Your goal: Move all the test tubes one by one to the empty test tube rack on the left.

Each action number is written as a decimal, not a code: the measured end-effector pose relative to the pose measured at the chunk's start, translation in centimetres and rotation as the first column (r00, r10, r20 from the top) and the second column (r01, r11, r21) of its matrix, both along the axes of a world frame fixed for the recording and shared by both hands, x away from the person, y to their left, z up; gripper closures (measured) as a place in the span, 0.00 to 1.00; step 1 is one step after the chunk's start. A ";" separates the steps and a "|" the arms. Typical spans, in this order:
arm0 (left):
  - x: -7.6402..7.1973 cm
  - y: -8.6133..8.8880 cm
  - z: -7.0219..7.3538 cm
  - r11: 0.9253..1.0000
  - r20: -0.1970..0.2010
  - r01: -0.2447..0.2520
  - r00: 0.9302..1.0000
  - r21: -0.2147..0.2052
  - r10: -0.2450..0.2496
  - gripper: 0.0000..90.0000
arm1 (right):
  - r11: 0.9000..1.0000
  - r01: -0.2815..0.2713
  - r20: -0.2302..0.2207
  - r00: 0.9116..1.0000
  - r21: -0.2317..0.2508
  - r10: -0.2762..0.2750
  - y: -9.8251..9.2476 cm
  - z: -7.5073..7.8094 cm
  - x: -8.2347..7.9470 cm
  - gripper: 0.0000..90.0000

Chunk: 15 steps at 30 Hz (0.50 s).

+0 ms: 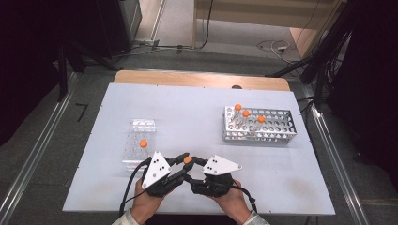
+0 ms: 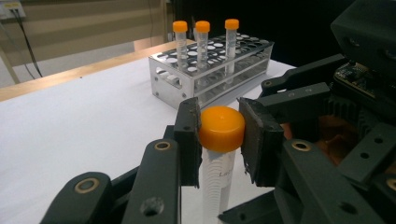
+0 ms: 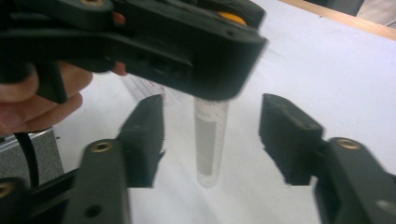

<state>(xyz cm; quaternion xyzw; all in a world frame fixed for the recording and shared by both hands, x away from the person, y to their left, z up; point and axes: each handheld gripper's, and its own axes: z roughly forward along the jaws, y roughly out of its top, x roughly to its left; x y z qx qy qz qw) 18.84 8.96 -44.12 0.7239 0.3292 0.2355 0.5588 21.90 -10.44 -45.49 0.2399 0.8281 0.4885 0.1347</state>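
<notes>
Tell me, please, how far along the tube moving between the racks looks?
One tube stands in the clear rack. Three remain in the metal rack. The left gripper clamps a tube by its orange cap; the right gripper stands open around its body, handover apparently done.

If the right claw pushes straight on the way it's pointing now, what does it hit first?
Most likely the clear tube standing between its open jaws, held at its orange cap by the left claw. Just above it is the left claw's body; depth is hard to judge.
</notes>
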 end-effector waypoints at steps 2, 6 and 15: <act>0.0 0.2 0.1 1.000 0.000 -0.006 1.000 -0.004 0.006 0.78 | 1.000 0.007 -0.007 1.000 0.001 -0.007 -0.2 0.0 0.2 0.34; 0.1 0.7 0.3 1.000 -0.003 -0.019 1.000 -0.013 0.019 0.77 | 1.000 0.021 -0.015 1.000 -0.003 -0.021 -0.6 0.1 0.4 0.28; -0.2 2.0 1.3 0.998 -0.010 -0.035 0.999 -0.044 0.034 0.78 | 0.998 0.058 -0.026 0.998 -0.006 -0.058 -1.9 0.1 0.9 0.24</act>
